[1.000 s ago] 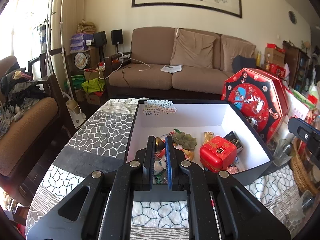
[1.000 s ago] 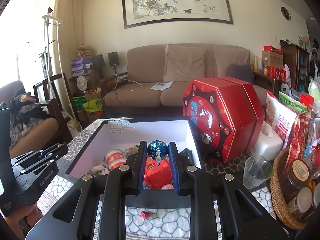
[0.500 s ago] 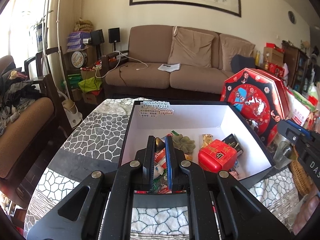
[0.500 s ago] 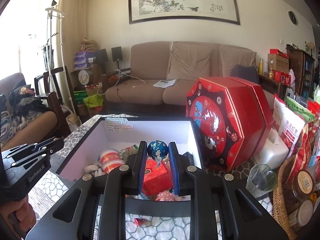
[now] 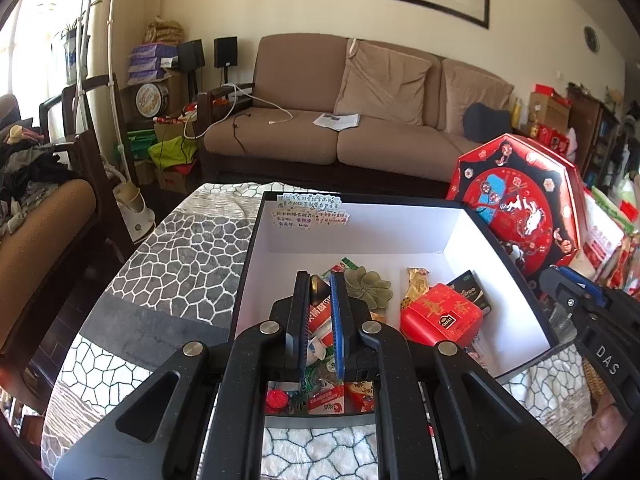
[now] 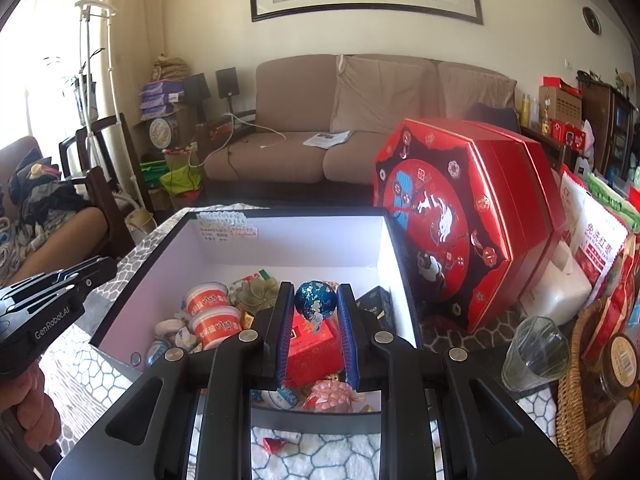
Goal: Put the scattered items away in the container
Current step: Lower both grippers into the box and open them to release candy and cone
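The right gripper (image 6: 316, 308) pinches a blue foil-wrapped ball (image 6: 315, 299) near the tips of its jaws, over the open black box (image 6: 280, 213) with white walls that stands on the patterned tabletop (image 6: 344, 456). The foil looks thin and crinkly, and the ball round and light — most likely a hollow chocolate, so a hard squeeze could dent it and a slack one could let it roll out. A hold across its widest part, as now, seems the safest.

The left gripper (image 5: 320, 292) has its jaws nearly together on a small dark gold-tinted piece (image 5: 318, 286) at the tips; what it is cannot be made out, though it looks small and stiff. It too hangs over the box's inside.

Below them the box already holds a red tea box (image 5: 440, 314), a green flower-shaped piece (image 5: 368, 286), two orange-and-white tubs (image 6: 208, 312) and loose wrapped sweets. The sweets are small and slippery in their wrappers; best taken by the body, not the twisted ends. One red wrapped sweet (image 6: 274, 445) lies outside on the tabletop, just before the box's near wall — judged the next thing left to gather once both jaws let go.
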